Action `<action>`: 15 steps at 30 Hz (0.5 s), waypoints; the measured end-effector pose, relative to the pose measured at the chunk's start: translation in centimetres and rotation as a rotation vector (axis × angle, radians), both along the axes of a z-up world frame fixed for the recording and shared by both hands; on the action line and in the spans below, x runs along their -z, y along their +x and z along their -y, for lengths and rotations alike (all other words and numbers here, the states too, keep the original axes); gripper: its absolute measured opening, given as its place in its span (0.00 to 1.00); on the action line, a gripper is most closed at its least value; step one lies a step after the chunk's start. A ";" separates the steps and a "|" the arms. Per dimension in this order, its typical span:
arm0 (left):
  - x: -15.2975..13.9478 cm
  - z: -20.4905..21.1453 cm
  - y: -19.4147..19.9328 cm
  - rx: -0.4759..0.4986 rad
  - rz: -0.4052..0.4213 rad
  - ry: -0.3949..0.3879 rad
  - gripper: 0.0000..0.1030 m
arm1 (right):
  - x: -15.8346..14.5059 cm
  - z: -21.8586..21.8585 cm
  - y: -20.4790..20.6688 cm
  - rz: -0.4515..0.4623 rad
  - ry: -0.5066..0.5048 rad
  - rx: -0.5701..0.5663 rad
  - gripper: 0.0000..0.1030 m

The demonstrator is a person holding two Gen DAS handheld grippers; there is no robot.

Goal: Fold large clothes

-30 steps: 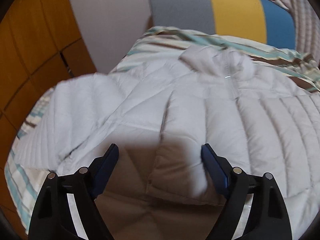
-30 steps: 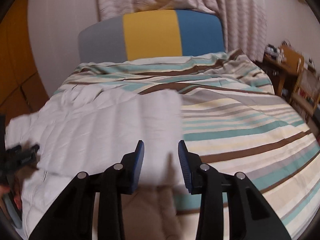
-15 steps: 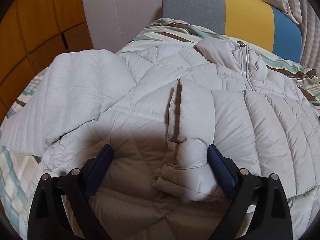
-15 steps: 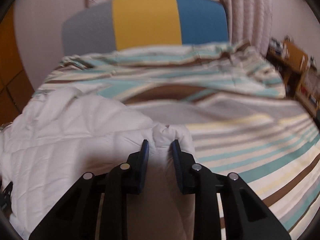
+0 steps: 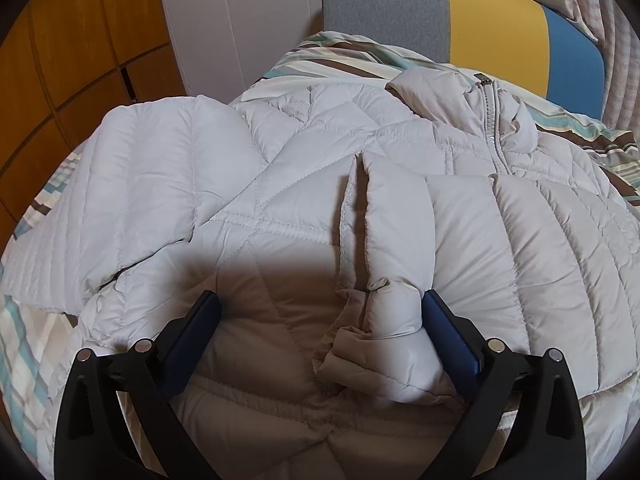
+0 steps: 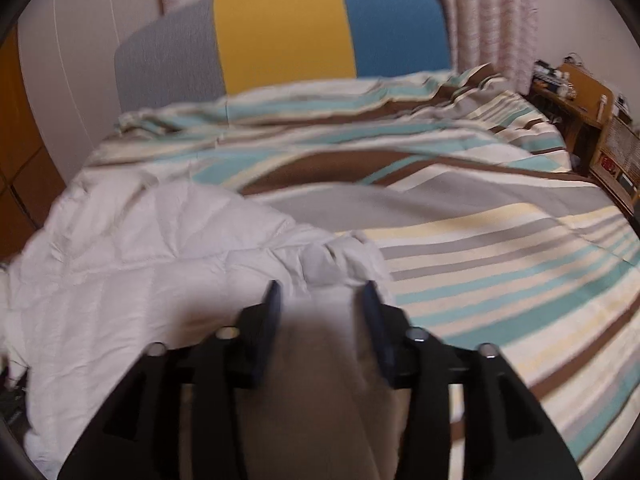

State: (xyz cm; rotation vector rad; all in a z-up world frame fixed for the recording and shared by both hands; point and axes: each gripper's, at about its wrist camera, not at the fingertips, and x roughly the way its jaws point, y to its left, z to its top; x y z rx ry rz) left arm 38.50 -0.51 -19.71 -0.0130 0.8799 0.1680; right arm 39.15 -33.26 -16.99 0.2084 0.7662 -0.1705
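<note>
A pale grey quilted puffer jacket (image 5: pixel 304 184) lies front up on the striped bed cover (image 5: pixel 24 344), zip and collar toward the headboard. One sleeve is folded across its body, and the sleeve's cuff (image 5: pixel 384 344) rests against the right finger of my left gripper (image 5: pixel 320 300). That gripper's jaws are opening and stand wide, not pressing the cuff. In the right wrist view the jacket (image 6: pixel 140 260) fills the lower left. My right gripper (image 6: pixel 320 292) is at the jacket's edge, its jaws opening, with a bunched fold of fabric between them, blurred.
The grey, yellow and blue headboard (image 6: pixel 280 32) stands at the far end of the bed. Striped bed cover (image 6: pixel 480 248) spreads to the right of the jacket. A wooden wardrobe (image 5: pixel 72 60) is at the left, a cluttered wooden shelf (image 6: pixel 588 100) at the right, and curtains (image 6: pixel 488 20) hang behind.
The folded sleeve has settled on the jacket and my left jaws have widened. My right gripper came down onto the jacket's edge, pinched a fold, and its jaws have now spread apart.
</note>
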 end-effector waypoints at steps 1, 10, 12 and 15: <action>0.0 -0.1 0.0 0.000 0.000 -0.001 0.96 | -0.6 -0.1 -0.9 0.010 -0.001 0.004 0.44; 0.0 0.0 -0.1 -0.004 0.002 0.001 0.97 | 0.7 -2.8 -6.3 -0.046 -0.073 -0.020 0.45; 0.0 0.0 0.0 -0.004 0.002 -0.002 0.97 | 2.1 -3.1 -5.8 -0.071 -0.095 -0.026 0.48; 0.0 -0.1 0.0 -0.003 0.000 -0.004 0.97 | 2.7 -3.7 -5.5 -0.083 -0.141 -0.022 0.49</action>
